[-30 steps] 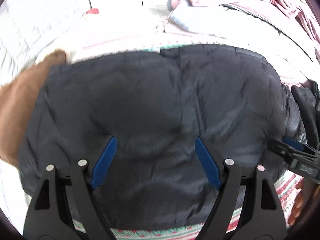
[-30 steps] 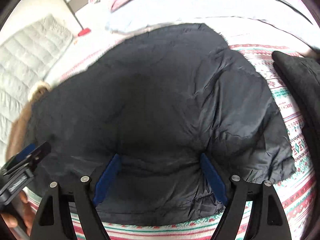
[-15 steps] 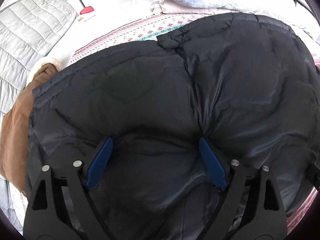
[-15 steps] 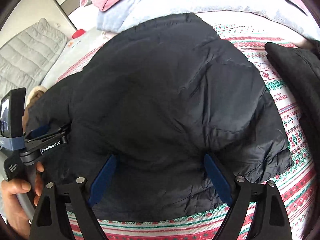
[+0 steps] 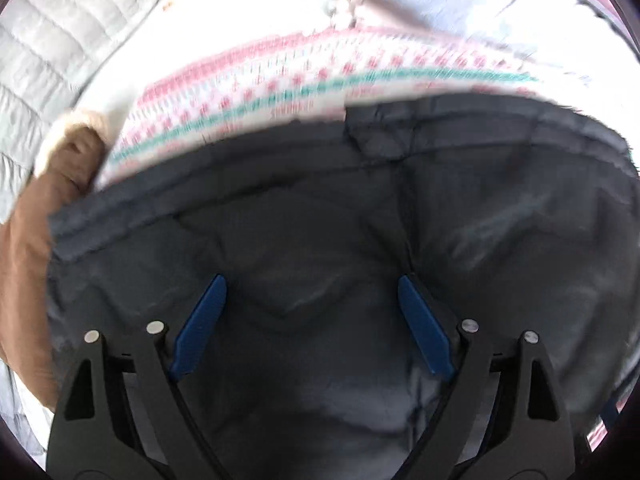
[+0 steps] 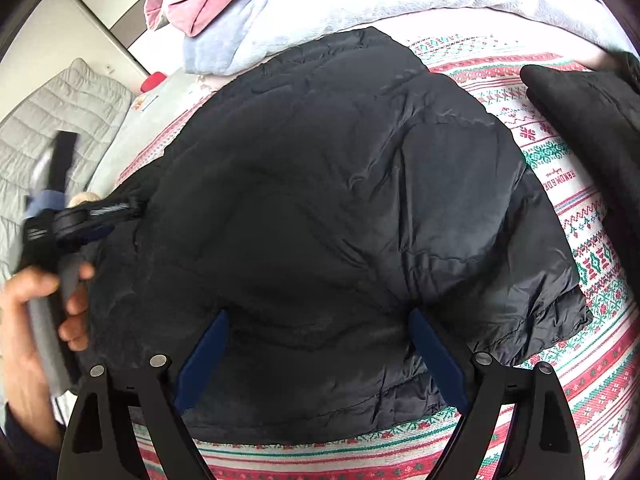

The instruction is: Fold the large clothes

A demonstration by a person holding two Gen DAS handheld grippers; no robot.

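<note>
We've got the jacket (image 6: 332, 216) lying in a dark, puffy heap across the middle of the bed (image 6: 568, 208), reaching from near its left edge toward the right, on the patterned cover. Our right gripper (image 6: 318, 354) hovers over the near hem, jaws spread wide with nothing pinched between them. Our left gripper (image 5: 310, 320) is also spread, its jaws have just been opening, and only jacket cloth lies below, not clamped.

How will it handle? We'd judge it light for its bulk, soft and springy, with a slick shell that will slide and puff back after a fold. Best grabbed at a stitched hem or seam, where the cloth bunches thin enough to pinch; the padded middle would likely slip out.

The right view gives us the whole outline, the left hand (image 6: 36, 320) gripping its tool at the jacket's left edge, and another dark garment (image 6: 592, 116) at the bed's right edge. The left view, blurred, shows instead the far hem (image 5: 440, 120) up close and a brown garment (image 5: 24, 272) tucked at the left.
</note>
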